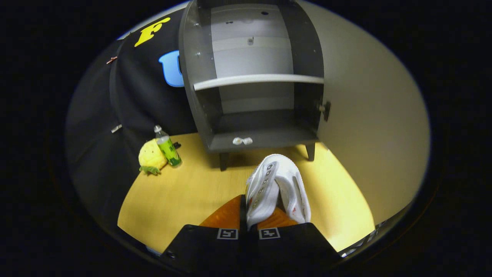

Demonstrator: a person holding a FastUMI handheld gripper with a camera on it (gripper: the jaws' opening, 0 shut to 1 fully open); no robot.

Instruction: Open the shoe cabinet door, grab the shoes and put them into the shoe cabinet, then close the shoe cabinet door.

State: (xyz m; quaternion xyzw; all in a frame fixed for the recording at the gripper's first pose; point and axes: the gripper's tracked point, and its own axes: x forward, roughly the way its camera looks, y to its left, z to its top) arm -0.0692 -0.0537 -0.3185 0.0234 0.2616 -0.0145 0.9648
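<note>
Shoe [277, 188] pinched between closed jaws, before cabinet [253, 77].

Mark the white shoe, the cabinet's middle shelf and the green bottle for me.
White lace-up shoe [277, 184], gripper view: on its upper, held in the tongs.
Grey cabinet's middle shelf [257, 80], gripper view: front edge.
Green plastic bottle [168, 148], gripper view: label.

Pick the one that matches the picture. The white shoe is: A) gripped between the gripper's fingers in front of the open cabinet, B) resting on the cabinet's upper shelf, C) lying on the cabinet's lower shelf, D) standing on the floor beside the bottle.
A: the gripper is shut on the white shoe, held above the yellow floor just ahead of the open shoe cabinet, not yet inside it.
</note>
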